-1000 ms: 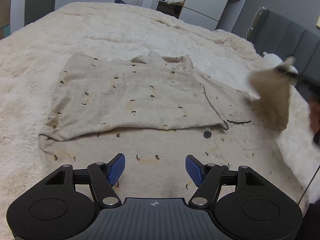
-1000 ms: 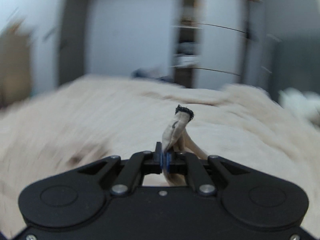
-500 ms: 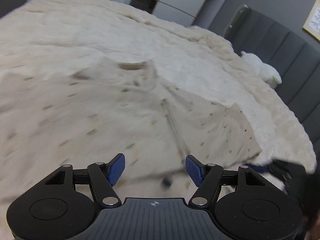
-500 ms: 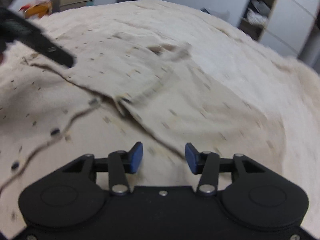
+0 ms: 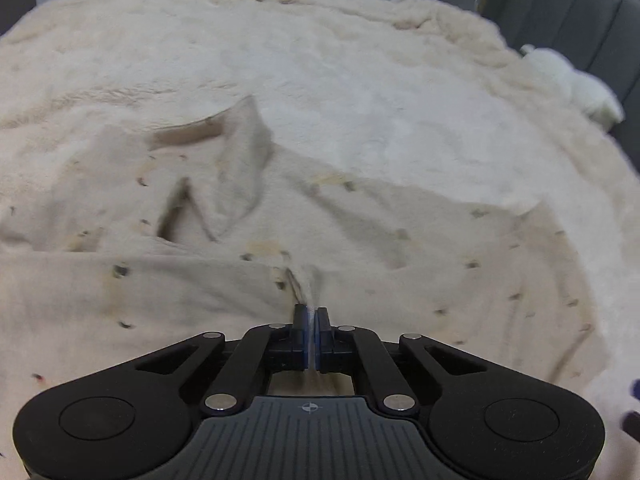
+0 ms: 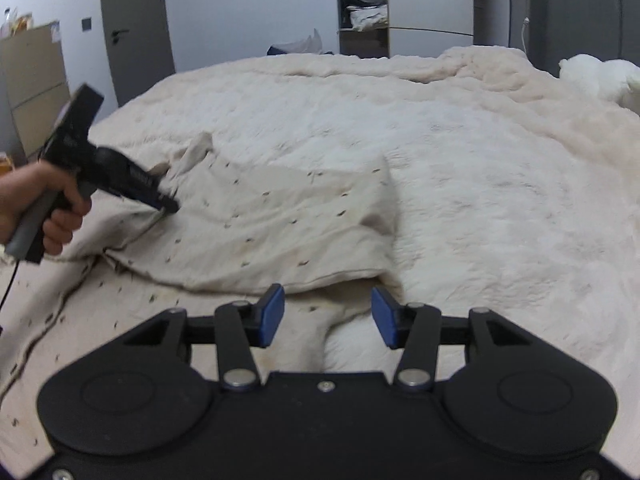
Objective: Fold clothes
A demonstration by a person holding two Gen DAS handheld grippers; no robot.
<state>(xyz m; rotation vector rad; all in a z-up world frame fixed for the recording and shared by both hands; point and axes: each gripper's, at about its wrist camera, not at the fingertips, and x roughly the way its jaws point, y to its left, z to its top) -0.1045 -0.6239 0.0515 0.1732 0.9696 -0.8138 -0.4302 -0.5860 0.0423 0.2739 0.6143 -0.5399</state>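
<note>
A beige shirt (image 5: 400, 264) with small dark marks lies spread on the cream bed; it also shows in the right wrist view (image 6: 280, 224). Its collar (image 5: 240, 152) stands up at the far left. My left gripper (image 5: 311, 316) is shut on a pinched ridge of the shirt's cloth near its middle. In the right wrist view the left gripper (image 6: 170, 205) shows at the left, held by a hand, its tip in the cloth. My right gripper (image 6: 327, 316) is open and empty, just above the folded sleeve's near hem.
The fluffy cream blanket (image 6: 480, 152) covers the whole bed. A white pillow (image 6: 600, 76) and a grey headboard (image 5: 580, 20) are at the right. A wardrobe with an open shelf (image 6: 364, 16), a door (image 6: 136, 20) and a cardboard box (image 6: 32, 80) stand beyond the bed.
My right gripper has let go of the sleeve, which now lies folded over the shirt, and stands open. My left gripper has moved forward and shut on the shirt's cloth.
</note>
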